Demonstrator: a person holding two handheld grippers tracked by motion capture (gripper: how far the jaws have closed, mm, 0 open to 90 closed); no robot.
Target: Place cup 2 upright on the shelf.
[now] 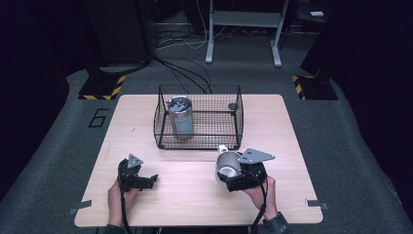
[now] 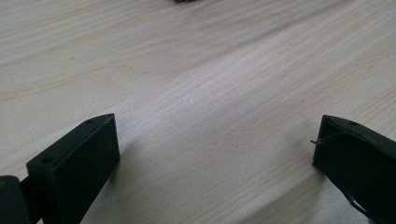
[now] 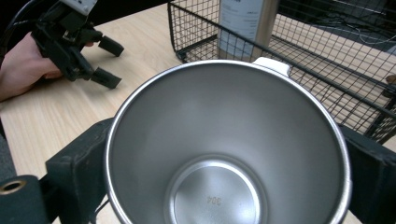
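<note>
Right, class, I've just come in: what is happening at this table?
A person works with two hand-held grippers. The right gripper clamps a steel cup, lifted just in front of the wire basket. A tall metal canister stands upright inside that basket. The left gripper rests open and empty low over the wooden table.

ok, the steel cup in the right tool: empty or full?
Empty. The right gripper view looks straight into the steel cup: bare metal walls and a clean bottom stamped 304. The right tool clamps it from both sides.
</note>
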